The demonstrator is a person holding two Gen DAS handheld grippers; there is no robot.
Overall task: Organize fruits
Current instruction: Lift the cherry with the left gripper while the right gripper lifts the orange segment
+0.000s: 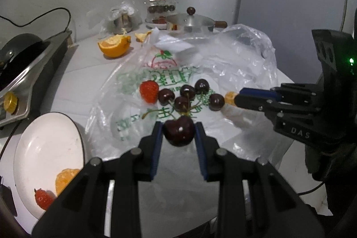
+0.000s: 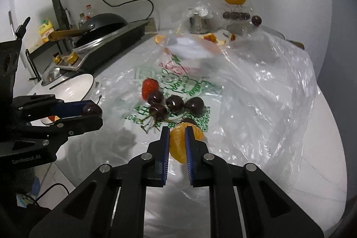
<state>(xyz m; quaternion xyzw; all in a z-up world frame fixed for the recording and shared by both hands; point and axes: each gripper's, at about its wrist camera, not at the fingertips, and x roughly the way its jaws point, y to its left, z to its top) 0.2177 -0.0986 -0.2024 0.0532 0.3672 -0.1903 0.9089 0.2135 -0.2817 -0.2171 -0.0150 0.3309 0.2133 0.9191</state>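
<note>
Cherry (image 1: 178,133) sits clamped in my left tool (image 1: 178,132); my right tool (image 2: 177,137) grips an orange segment (image 2: 178,144) above the plastic bag (image 2: 256,86).

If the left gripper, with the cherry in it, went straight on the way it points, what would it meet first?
Most likely the cluster of cherries lying on the plastic bag, directly ahead of the left gripper and the held cherry. Depth is unclear, so it might touch the bag film first.
</note>
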